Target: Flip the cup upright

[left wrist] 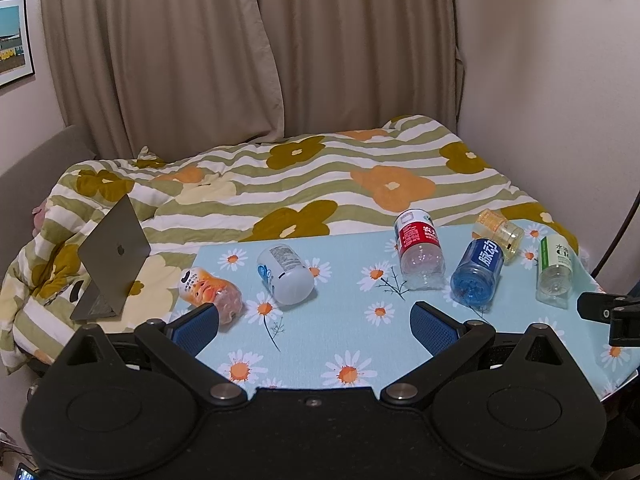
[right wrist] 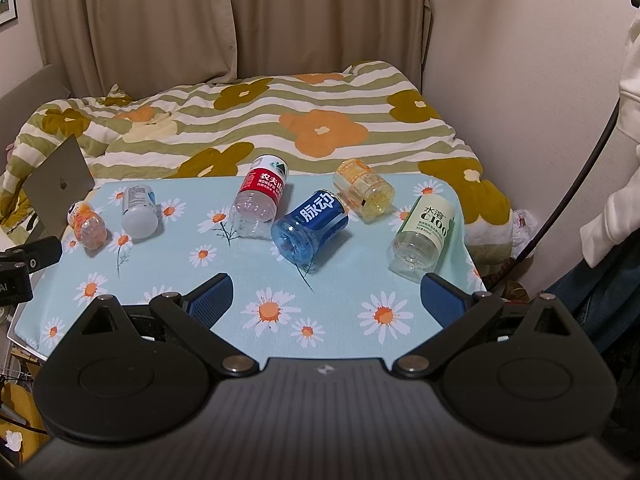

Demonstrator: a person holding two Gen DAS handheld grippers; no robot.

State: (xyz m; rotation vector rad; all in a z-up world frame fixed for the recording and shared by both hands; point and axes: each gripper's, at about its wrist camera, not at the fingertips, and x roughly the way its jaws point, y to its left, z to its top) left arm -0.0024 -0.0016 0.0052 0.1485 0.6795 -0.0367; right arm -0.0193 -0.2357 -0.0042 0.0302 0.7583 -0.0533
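Six cut-off plastic bottle cups, like the blue see-through one [right wrist: 310, 226], lie tipped across the middle of the daisy-cloth bench [right wrist: 320, 276], so both the left tongs [left wrist: 314, 322] and the right tongs [right wrist: 326, 298] hang low in the frame, wide and holding nothing, ready to stand one up.

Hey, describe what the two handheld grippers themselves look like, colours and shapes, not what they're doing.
Both match. The left gripper and right gripper each have a matte black body with two round discs, angular black linkage arms joined by silver pivot pins, and blue textured pads on the fingers. The right gripper's body carries a small white logo.
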